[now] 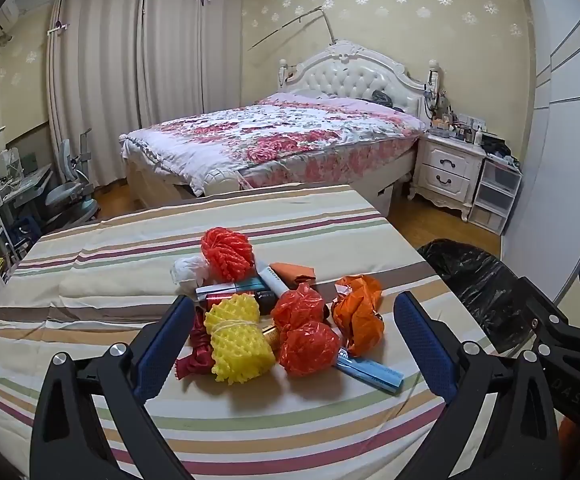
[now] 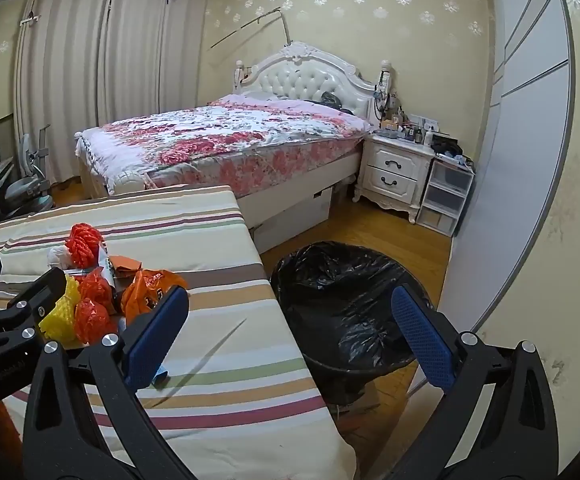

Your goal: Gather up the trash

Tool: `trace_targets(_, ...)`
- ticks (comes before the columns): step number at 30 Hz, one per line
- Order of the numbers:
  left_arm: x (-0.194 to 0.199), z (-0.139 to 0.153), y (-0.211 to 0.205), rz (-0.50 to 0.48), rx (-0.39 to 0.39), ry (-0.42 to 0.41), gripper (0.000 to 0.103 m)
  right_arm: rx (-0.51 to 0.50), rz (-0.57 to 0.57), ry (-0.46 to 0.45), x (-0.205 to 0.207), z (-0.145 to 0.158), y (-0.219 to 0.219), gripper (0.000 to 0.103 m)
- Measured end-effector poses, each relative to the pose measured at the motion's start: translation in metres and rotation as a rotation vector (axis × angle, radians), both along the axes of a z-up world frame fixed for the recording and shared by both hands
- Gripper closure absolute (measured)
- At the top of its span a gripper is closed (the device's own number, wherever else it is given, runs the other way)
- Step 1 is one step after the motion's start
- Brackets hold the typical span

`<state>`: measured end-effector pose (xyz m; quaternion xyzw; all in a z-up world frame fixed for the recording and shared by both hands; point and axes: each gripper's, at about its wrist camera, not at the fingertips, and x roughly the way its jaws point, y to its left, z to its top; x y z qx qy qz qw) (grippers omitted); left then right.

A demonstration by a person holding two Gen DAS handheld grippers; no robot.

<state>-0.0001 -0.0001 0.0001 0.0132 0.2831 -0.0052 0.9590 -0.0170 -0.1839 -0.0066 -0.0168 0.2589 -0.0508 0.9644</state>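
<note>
Black gripper arms fill the foreground. Left gripper [image 1: 294, 336] tilts downward over the striped tablecloth [image 1: 130, 272], jaws spread wide with nothing clamped, framing the trash pile: yellow foam net [image 1: 236, 342], red crumpled bags [image 1: 306, 330], orange bag [image 1: 360, 314]. Right gripper [image 2: 290, 330] also angles down, jaws wide and empty, above the table edge and the black-lined bin [image 2: 342, 280].

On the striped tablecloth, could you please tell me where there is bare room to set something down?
The striped tablecloth lies bare between the trash pile and the edge beside the black-lined bin, and beyond the orange foam net. It is crowded between the left gripper's open jaws.
</note>
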Motion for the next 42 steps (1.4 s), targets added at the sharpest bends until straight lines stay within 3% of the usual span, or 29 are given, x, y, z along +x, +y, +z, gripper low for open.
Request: trace_targets(42, -0.002, -0.002, -0.007, 0.002, 0.008, 0.002, 0.006, -0.006, -0.023, 0.000, -0.007, -0.004, -0.014, 0.004)
